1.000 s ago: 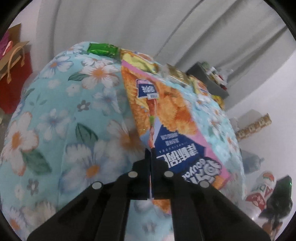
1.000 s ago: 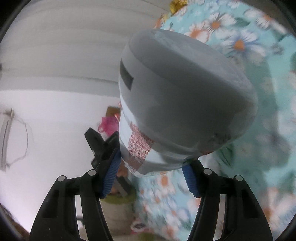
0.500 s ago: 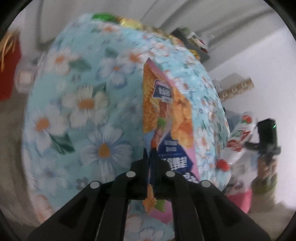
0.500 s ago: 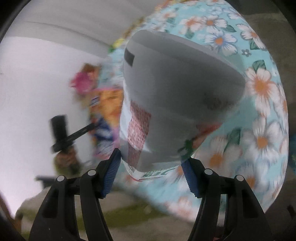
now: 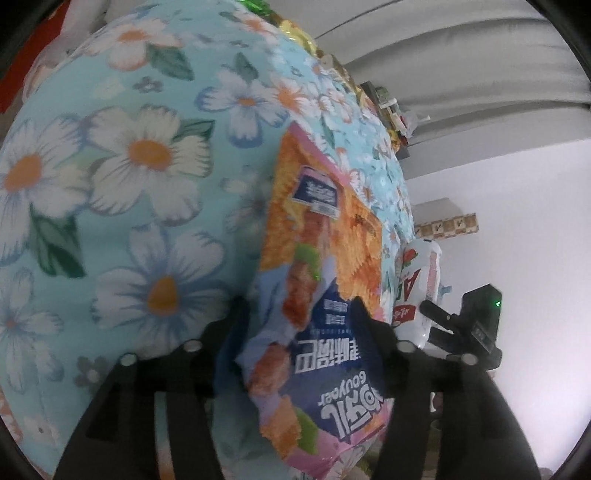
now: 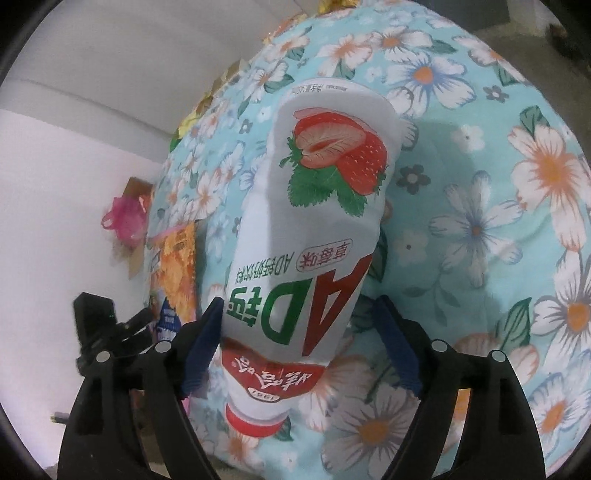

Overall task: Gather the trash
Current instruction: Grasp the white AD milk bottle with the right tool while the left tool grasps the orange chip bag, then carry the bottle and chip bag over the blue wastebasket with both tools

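Observation:
My left gripper [image 5: 299, 332] has its jaws spread, with an orange and blue snack bag [image 5: 321, 295] hanging loose between the fingers; the bag also shows in the right wrist view [image 6: 177, 266]. My right gripper [image 6: 299, 332] has its jaws wide apart around a white strawberry AD drink bottle [image 6: 317, 221], cap end toward the camera. The bottle leans on the left pad while the right pad stands clear of it. The bottle also appears in the left wrist view [image 5: 417, 288]. Both items hang over the edge of the flower-print table [image 5: 129, 166].
Gold and green wrappers [image 5: 291, 26] lie at the far end of the table. A dark shelf with clutter [image 5: 388, 103] stands by the grey curtain. A pink bag [image 6: 125, 218] sits by the white wall.
Both grippers swung toward the table's edge and came close together. The left jaws opened from pinching the snack bag. The right jaws widened and the bottle turned, showing its strawberry label.

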Action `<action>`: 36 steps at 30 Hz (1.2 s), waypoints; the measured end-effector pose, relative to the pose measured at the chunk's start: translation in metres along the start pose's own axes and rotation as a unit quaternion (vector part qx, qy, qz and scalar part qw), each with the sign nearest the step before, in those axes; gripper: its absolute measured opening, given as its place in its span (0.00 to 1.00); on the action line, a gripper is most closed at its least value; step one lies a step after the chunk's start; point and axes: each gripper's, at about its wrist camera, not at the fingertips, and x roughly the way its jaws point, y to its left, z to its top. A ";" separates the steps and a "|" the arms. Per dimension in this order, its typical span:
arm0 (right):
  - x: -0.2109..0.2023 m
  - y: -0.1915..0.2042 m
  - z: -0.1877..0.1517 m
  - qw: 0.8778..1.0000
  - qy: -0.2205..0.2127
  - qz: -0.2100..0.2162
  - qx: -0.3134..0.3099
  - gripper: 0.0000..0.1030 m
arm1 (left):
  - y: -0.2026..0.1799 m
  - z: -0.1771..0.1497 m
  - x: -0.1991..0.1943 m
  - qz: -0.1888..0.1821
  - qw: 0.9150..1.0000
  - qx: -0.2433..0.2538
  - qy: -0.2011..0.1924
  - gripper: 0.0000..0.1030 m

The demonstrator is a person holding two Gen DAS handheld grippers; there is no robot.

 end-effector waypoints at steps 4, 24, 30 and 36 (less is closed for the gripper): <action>-0.012 0.003 -0.010 0.999 -0.018 -0.029 -0.026 0.76 | -0.029 -0.009 0.007 0.070 0.996 0.062 -0.015 0.57; -0.017 0.006 -0.019 0.997 -0.055 -0.041 -0.038 0.59 | -0.093 -0.066 0.047 0.317 0.891 0.319 -0.071 0.26; -0.020 0.008 -0.020 0.997 -0.061 -0.041 -0.040 0.58 | -0.095 -0.062 0.048 0.319 0.891 0.314 -0.075 0.15; -0.021 0.009 -0.020 0.997 -0.060 -0.038 -0.044 0.58 | -0.095 -0.061 0.046 0.316 0.892 0.314 -0.078 0.12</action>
